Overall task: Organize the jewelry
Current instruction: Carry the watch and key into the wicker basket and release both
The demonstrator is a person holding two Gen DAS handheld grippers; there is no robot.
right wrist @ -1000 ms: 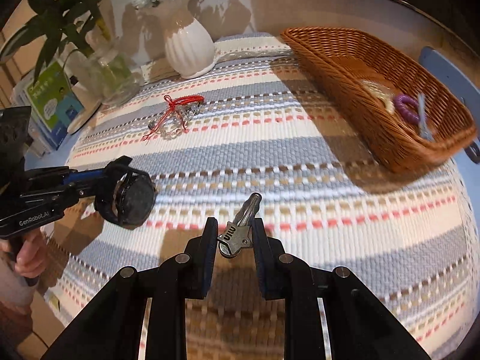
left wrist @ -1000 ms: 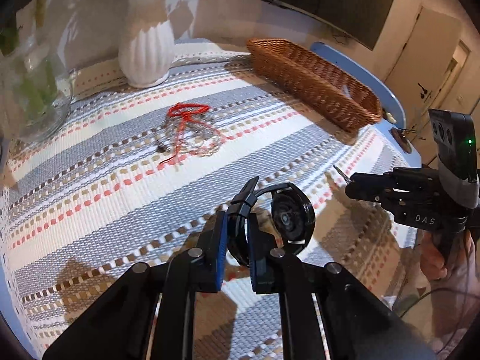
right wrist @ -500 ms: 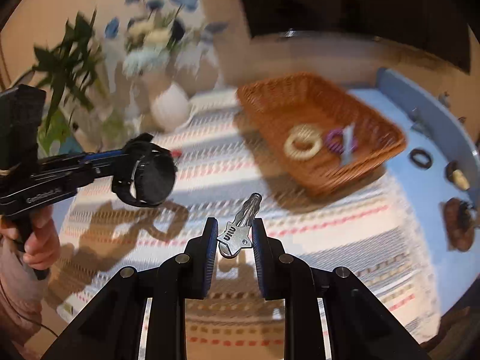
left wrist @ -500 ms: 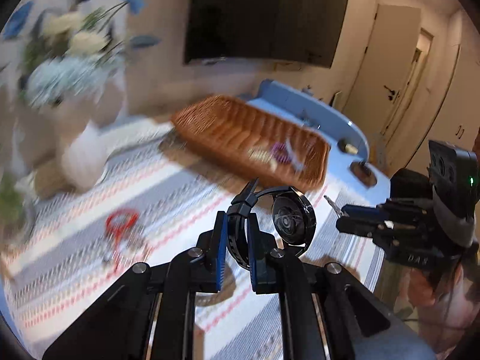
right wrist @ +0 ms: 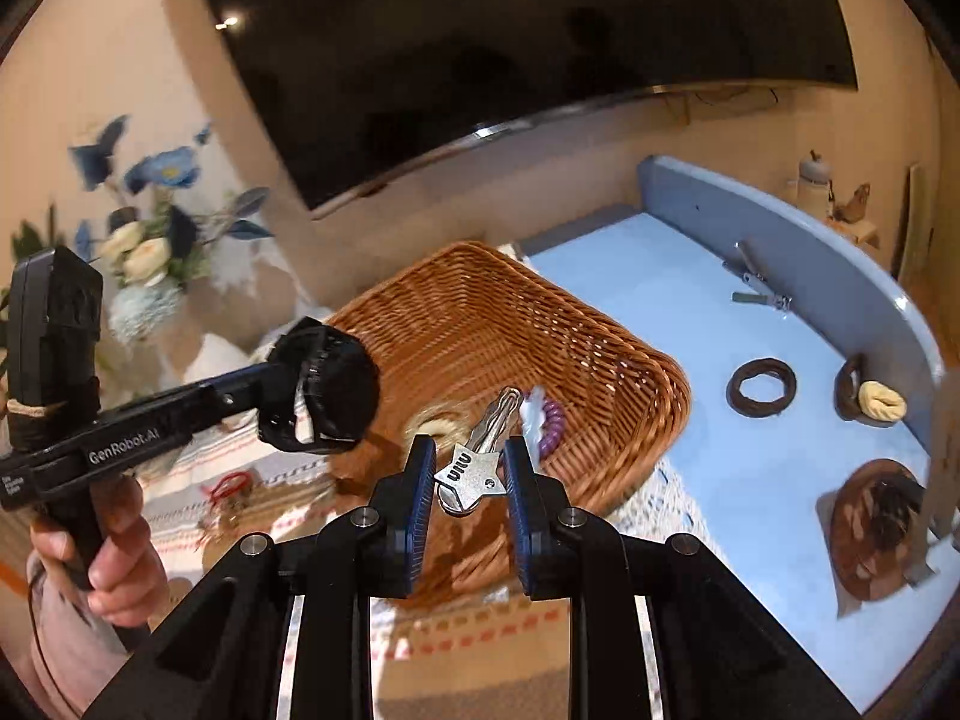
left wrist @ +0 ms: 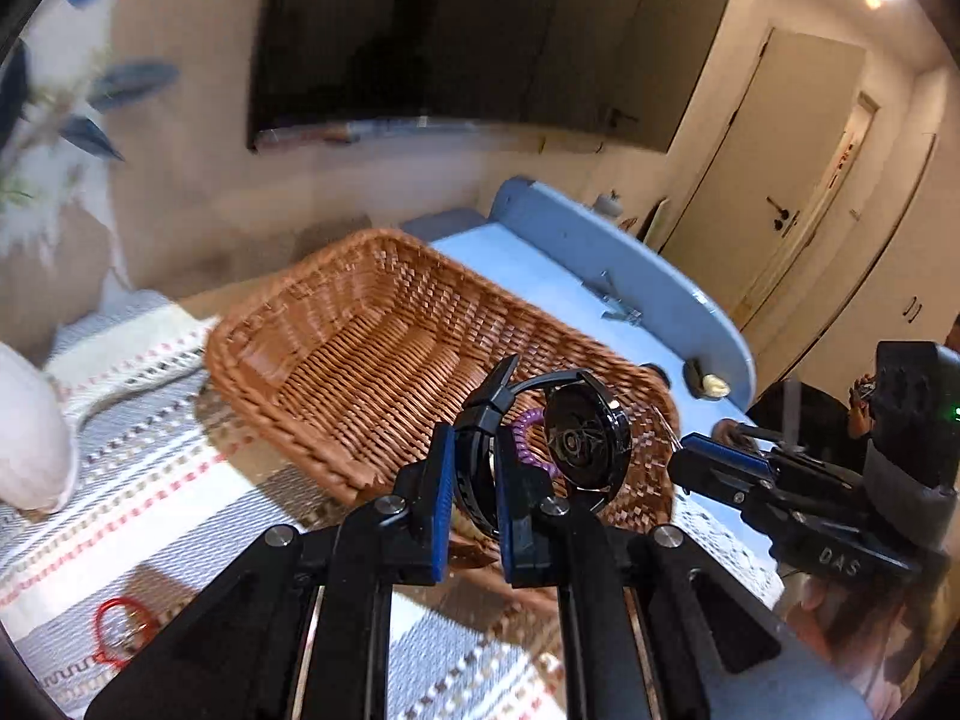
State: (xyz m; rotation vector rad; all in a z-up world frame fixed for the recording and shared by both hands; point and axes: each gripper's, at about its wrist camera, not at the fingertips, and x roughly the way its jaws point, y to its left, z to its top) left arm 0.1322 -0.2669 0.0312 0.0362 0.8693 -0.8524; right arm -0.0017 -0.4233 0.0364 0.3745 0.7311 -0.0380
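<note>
My left gripper [left wrist: 474, 456] is shut on the strap of a black wristwatch [left wrist: 585, 438] and holds it in the air at the near rim of the brown wicker basket [left wrist: 336, 354]. My right gripper [right wrist: 465, 465] is shut on a silver key [right wrist: 480, 459], also held above the basket's near edge [right wrist: 606, 402]. Inside the basket lie a purple coil bracelet [right wrist: 552, 423] and a cream ring [right wrist: 438, 420]. A red string bracelet [left wrist: 123, 630] lies on the striped cloth, also seen in the right wrist view [right wrist: 231, 486].
A white vase [left wrist: 30, 426] with flowers [right wrist: 150, 246] stands at the left on the striped cloth [left wrist: 138, 480]. On the blue table [right wrist: 690, 300] to the right lie a dark ring [right wrist: 762, 387], a small dish [right wrist: 876, 399] and a brown plate [right wrist: 876, 528].
Both grippers have risen and moved toward the basket, carrying the watch and the key. The basket now lies just beyond both sets of fingertips.
</note>
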